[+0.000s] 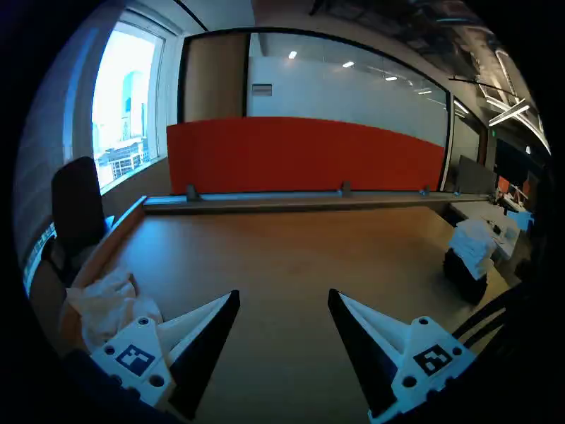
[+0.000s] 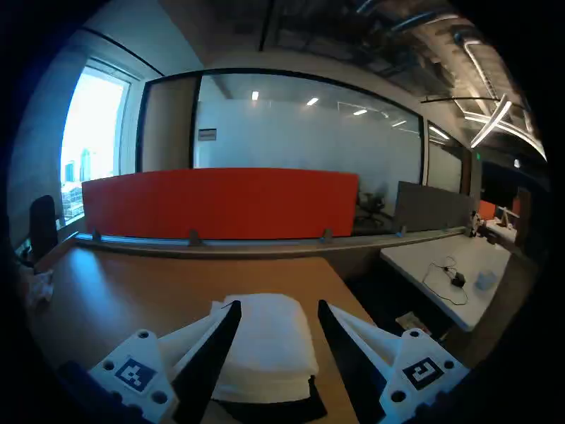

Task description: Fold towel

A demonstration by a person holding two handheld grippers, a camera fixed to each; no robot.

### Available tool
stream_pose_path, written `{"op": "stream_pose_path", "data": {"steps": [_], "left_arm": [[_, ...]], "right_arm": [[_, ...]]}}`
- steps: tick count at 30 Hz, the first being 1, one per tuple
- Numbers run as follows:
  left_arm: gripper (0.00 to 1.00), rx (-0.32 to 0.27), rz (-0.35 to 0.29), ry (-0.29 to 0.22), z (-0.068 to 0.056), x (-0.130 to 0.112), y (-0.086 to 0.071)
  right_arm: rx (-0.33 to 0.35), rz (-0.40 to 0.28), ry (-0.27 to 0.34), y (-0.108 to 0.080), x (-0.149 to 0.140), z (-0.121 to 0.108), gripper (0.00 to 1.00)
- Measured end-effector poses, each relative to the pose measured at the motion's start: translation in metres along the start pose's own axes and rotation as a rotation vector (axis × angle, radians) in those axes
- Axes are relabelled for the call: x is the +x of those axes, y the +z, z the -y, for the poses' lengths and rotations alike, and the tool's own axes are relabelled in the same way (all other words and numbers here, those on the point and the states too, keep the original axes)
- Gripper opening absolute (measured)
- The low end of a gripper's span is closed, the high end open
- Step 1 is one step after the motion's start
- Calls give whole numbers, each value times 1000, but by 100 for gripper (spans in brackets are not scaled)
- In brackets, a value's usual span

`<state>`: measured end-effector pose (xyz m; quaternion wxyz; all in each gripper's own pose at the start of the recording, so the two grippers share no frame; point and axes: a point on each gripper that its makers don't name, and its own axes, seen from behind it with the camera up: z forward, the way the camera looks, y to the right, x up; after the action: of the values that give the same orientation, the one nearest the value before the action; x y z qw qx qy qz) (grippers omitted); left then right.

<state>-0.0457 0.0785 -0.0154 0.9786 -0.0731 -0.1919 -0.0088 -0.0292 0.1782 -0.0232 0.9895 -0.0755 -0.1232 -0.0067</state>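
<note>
The left gripper (image 1: 282, 292) is wide open and holds nothing, and it hangs over the bare middle of the wooden table (image 1: 296, 247). The right gripper (image 2: 277, 304) is wide open too, with nothing in it. It points at a neat stack of folded white towels (image 2: 265, 343) that sits on a dark base (image 2: 282, 410) near the right edge of the table. At the left edge of the table lies a crumpled pile of cloth (image 1: 106, 304), pale and soft, just beside the left gripper's outer finger. It looks like towels that are not folded yet. So I think this is the gap between two towels: some are folded and stacked, and the next one has not been picked up. The next move, I think, is to reach to the left edge of the table, pinch one towel out of the pile, and lay it flat in the middle of the table. Both grippers would need to find a corner, and care is needed to lift only one towel
</note>
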Motion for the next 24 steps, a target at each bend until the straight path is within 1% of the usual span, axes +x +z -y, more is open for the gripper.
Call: {"op": "stream_pose_path", "data": {"steps": [6, 9, 14, 20, 24], "left_arm": [[93, 68, -96, -7, 18, 27, -1], [93, 90, -123, -13, 26, 35, -2], [93, 100, -148, -19, 34, 43, -4], [93, 105, -181, -24, 39, 52, -6], [93, 103, -199, -43, 41, 57, -6]], "right_arm": [[4, -22, 6, -2, 9, 6, 84], [8, -30, 3, -3, 14, 10, 84], [18, -51, -6, -4, 22, 24, 84], [49, -86, -6, -4, 37, 58, 84], [68, -112, -2, -4, 46, 85, 84]]}}
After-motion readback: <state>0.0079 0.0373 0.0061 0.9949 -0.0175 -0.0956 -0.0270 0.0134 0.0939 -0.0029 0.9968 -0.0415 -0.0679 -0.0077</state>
